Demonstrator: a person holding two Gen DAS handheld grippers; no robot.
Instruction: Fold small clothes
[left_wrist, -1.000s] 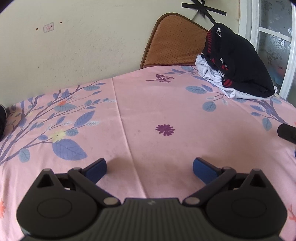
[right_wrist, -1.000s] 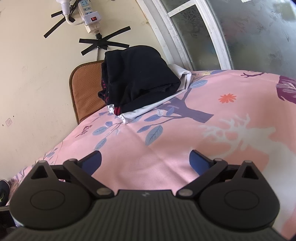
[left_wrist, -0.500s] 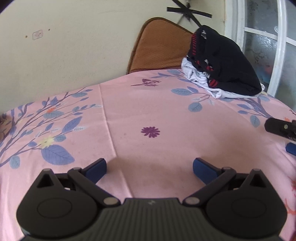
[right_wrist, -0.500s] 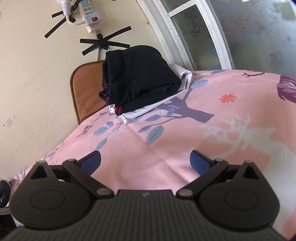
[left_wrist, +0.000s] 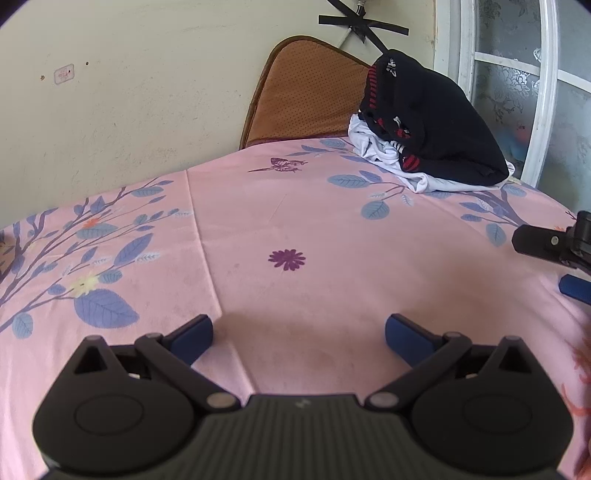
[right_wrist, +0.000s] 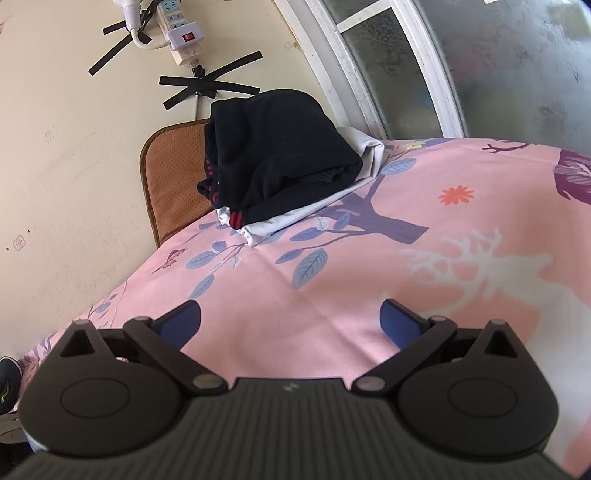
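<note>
A pile of clothes lies at the far end of the pink flowered sheet (left_wrist: 280, 221): a black garment with red trim (left_wrist: 436, 122) on top of a white garment (left_wrist: 376, 155). The right wrist view shows the same black garment (right_wrist: 280, 155) over the white garment (right_wrist: 317, 218). My left gripper (left_wrist: 299, 332) is open low over bare sheet, well short of the pile. My right gripper (right_wrist: 290, 319) is open too, with nothing between its fingers, over the pink sheet (right_wrist: 332, 295) and apart from the pile. Its black tip (left_wrist: 546, 242) shows at the right edge of the left wrist view.
A brown cushion (left_wrist: 303, 96) leans on the cream wall behind the pile. A window with a white frame (right_wrist: 406, 66) stands to the right. A power strip (right_wrist: 181, 33) and black tape hang on the wall. A dark shoe (right_wrist: 7, 380) sits at the left edge.
The left wrist view has swung about slightly, and the right gripper's tip shows further in at its right edge. The right gripper has barely moved. Both stay open.
</note>
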